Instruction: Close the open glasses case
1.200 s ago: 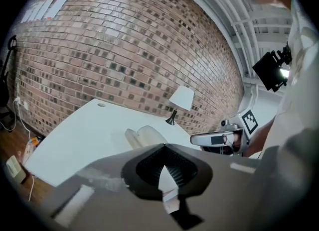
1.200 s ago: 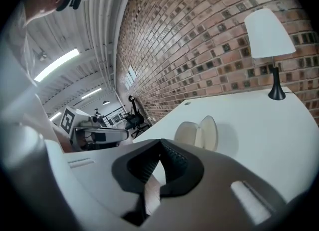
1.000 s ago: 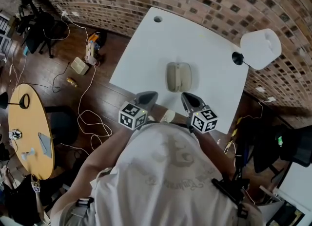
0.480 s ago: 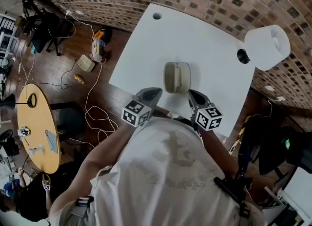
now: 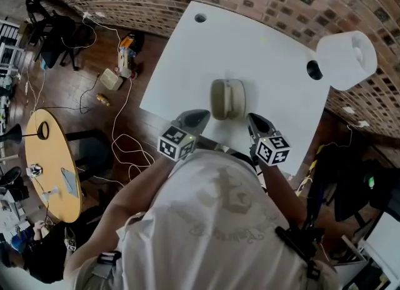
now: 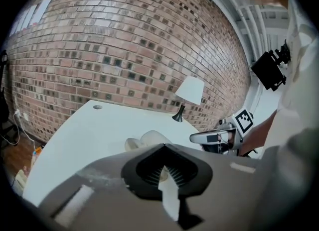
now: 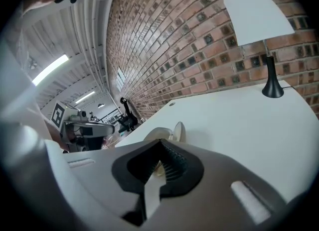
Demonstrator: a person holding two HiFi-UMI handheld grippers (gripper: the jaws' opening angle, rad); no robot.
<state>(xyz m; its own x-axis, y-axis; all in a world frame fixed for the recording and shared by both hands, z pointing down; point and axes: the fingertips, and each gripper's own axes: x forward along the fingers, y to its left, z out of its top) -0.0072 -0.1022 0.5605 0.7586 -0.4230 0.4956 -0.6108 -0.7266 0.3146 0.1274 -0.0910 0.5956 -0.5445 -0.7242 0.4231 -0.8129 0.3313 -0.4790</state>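
1. Glasses case point(image 5: 227, 99) lying open on the white surface point(image 5: 187, 64), two pale halves side by side, near the edge closest to the person.
2. Left hand-held gripper point(image 5: 197, 117) just short of the case on its left, jaws pressed together at the tips, nothing pinched.
3. Right hand-held gripper point(image 5: 253, 120) just short of the case on its right, jaws likewise pressed together and empty.
4. No contact visible between either hand-held gripper and the case.
5. Black-and-white square markers on each gripper's cube; patterns only, no letters.
6. Faint print on the back of the person's shirt point(image 5: 219, 220), too washed out to read.
7. No brand or label legible on the case.
8. White-shaded lamp point(image 5: 347, 59) on a dark base at the far right corner of the surface, well apart from the case.
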